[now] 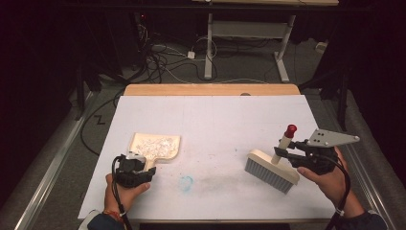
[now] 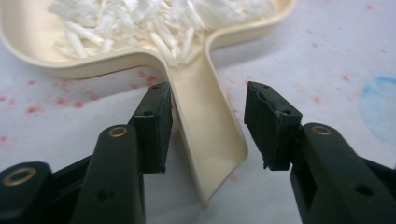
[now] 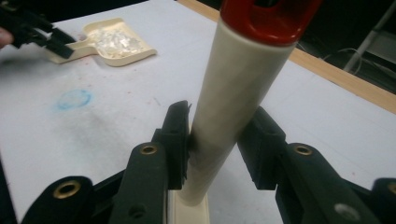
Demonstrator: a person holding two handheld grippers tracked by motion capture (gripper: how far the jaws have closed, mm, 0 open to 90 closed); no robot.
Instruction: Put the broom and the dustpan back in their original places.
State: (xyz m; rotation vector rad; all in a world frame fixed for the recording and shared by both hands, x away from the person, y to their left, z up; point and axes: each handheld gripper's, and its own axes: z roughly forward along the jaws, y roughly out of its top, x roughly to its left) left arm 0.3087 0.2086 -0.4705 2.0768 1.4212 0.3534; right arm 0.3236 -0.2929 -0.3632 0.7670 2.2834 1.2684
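Dustpan (image 1: 156, 145) in cream plastic lies flat on the white table (image 1: 215, 120), left of centre, its tray filled with white shreds (image 2: 154, 18). We see its flat handle (image 2: 208, 135) run back toward the person, long axis near to far. The left tongs (image 2: 205, 126) stand spread on either side of that handle, one pad just beside it. At the right, the right tongs (image 3: 212, 140) pinch the cream, red-capped handle of a brush (image 1: 270, 170), bristles down on the table.
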